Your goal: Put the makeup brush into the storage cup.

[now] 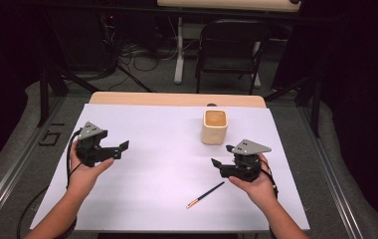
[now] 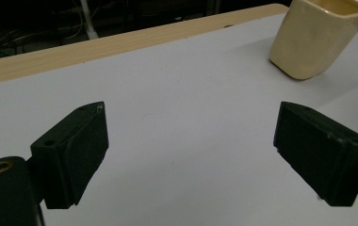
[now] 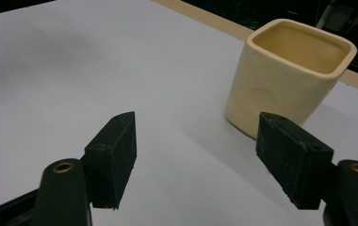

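A cream square cup [image 1: 214, 127] stands upright on the white sheet [image 1: 167, 164], right of the middle; its inside looks empty. A thin dark pencil with an orange tip [image 1: 205, 194] lies nearer the front edge. My left gripper [image 1: 121, 149] is held above the sheet's left part, open, jaws pointing right. My right gripper [image 1: 222, 155] is held just in front of the cup, open, jaws pointing left. In the left gripper view the left gripper [image 2: 191, 113] has bare sheet between its jaws and the cup [image 2: 316, 40] far right. In the right gripper view the right gripper [image 3: 196, 120] faces the cup [image 3: 285, 80], apart from it.
The wooden table edge [image 1: 177, 98] runs along the back of the sheet. A black folding chair [image 1: 229, 50] and a tangle of cables [image 1: 137, 57] are on the floor beyond the table. A metal rail [image 1: 8, 174] flanks the left side.
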The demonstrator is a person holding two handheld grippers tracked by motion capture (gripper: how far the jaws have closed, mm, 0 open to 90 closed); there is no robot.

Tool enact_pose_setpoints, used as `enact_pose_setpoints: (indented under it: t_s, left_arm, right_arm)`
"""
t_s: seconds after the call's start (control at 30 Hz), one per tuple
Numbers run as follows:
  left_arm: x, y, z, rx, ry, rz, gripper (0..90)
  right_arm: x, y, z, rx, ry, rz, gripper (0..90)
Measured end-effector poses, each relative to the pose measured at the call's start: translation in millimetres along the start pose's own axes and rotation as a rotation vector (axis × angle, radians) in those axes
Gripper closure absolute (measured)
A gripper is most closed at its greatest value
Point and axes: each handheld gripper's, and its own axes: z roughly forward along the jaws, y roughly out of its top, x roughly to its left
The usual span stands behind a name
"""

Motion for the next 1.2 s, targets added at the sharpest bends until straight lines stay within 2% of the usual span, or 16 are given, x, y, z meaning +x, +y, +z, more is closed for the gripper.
enact_pose_setpoints:
  t_s: [0.3,0.43,0.5,0.63,0.67,0.73,0.8,0.9,0.97,1.0,1.03,1.07,1.1,1.2]
  left_arm:
    - [-0.7,11.9,8.0,0.008,0.009,-0.003,12.6]
    - [-1.4,14.8,10.8,0.017,0.008,-0.007,13.9]
    - [-1.5,15.1,11.2,0.022,0.01,-0.009,14.3]
    - [-1.3,16.4,13.3,0.04,0.009,-0.013,14.8]
    - [-1.2,16.7,13.7,0.047,0.011,-0.014,14.9]
    - [-0.7,17.0,14.3,0.058,0.012,-0.015,14.9]
    - [0.0,17.7,15.1,0.074,0.013,-0.016,15.0]
    - [0.4,18.3,15.7,0.084,0.013,-0.02,15.0]
    - [0.3,19.0,16.7,0.104,0.018,-0.02,15.1]
    - [0.4,19.5,17.1,0.117,0.019,-0.018,15.1]
    - [0.3,20.3,18.1,0.135,0.018,-0.015,15.1]
    - [0.3,20.3,18.1,0.135,0.018,-0.015,15.2]
    - [0.1,20.5,18.7,0.144,0.017,-0.018,15.2]
    - [0.6,21.0,20.5,0.183,0.017,-0.02,15.3]
  right_arm:
    - [2.5,10.4,4.6,0.059,0.031,-0.054,32.2]
    - [5.9,15.4,9.5,0.122,0.056,-0.09,33.8]
    - [6.9,16.3,10.4,0.134,0.059,-0.102,34.0]
    - [11.8,19.2,15.4,0.187,0.084,-0.16,35.7]
    - [14.3,19.5,18.1,0.209,0.103,-0.182,36.7]
    - [15.1,19.9,18.8,0.224,0.108,-0.196,36.7]
    - [19.3,20.3,22.4,0.264,0.124,-0.235,36.7]
    - [22.3,20.4,24.9,0.29,0.144,-0.258,37.1]
    - [26.3,20.2,29.3,0.326,0.162,-0.308,37.5]
    - [26.3,20.2,29.3,0.326,0.162,-0.308,37.5]
    - [28.6,20.3,31.8,0.352,0.168,-0.332,37.7]
    - [28.6,20.3,31.8,0.352,0.168,-0.332,37.7]
    - [30.6,20.5,34.1,0.373,0.177,-0.358,37.8]
    - [32.8,20.6,36.6,0.396,0.184,-0.377,38.6]
